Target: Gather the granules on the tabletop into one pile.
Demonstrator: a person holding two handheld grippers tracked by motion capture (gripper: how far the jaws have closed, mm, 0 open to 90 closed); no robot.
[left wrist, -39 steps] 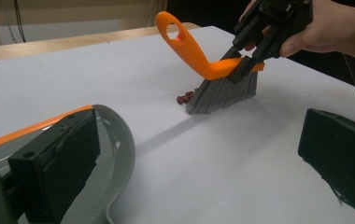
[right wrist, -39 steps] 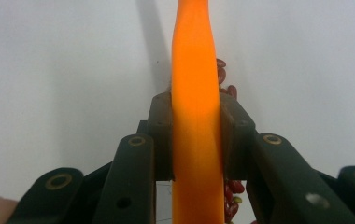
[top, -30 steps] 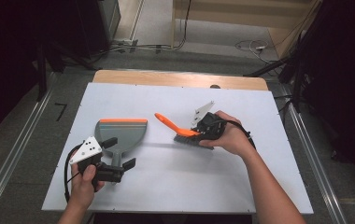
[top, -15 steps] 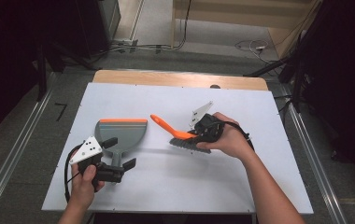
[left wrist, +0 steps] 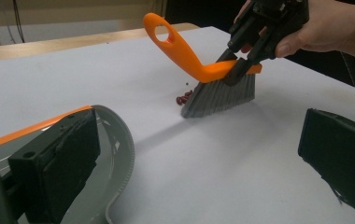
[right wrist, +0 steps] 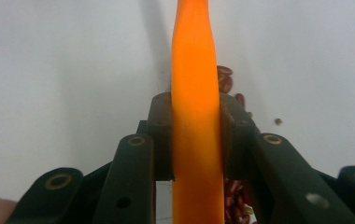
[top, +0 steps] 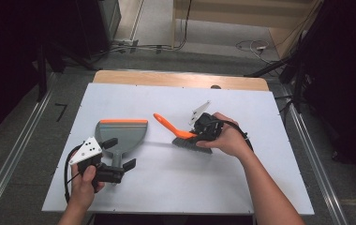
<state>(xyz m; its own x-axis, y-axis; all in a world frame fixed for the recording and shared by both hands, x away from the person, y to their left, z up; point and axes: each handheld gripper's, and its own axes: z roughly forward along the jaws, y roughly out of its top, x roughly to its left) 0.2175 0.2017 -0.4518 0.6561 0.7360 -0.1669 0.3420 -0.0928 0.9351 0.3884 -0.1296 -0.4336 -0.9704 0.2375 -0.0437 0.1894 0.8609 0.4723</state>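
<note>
Orange plastic brush (top: 181, 133), glossy curved handle with an oval hang hole at the tip, flat block of stiff grey bristles fanning out below. Right gripper (top: 199, 133) is clamped on the handle; in the right gripper view the two black jaws press either side of the smooth orange handle (right wrist: 196, 116), which runs straight up the middle. Bristles rest on the matte white table (top: 241, 173), centre-right. Small dark red beans (left wrist: 183, 98), shiny and rounded, lie in a loose cluster just at the bristle edge on the dustpan side; a few also sit beside the handle in the right gripper view, plus one or two tiny greenish specks, too small to tell what.

Grey dustpan (top: 120, 136), flat trapezoid tray with an orange rubbery lip along its far edge and a ribbed, curved rim, lies left of the brush, apart from it. Left gripper (top: 118, 154) sits at the dustpan's handle, jaws well apart, one block-shaped black pad over the pan, the other over bare table; whether a pad touches the handle is hard to say. Grey three-cornered plates top both grippers.
</note>
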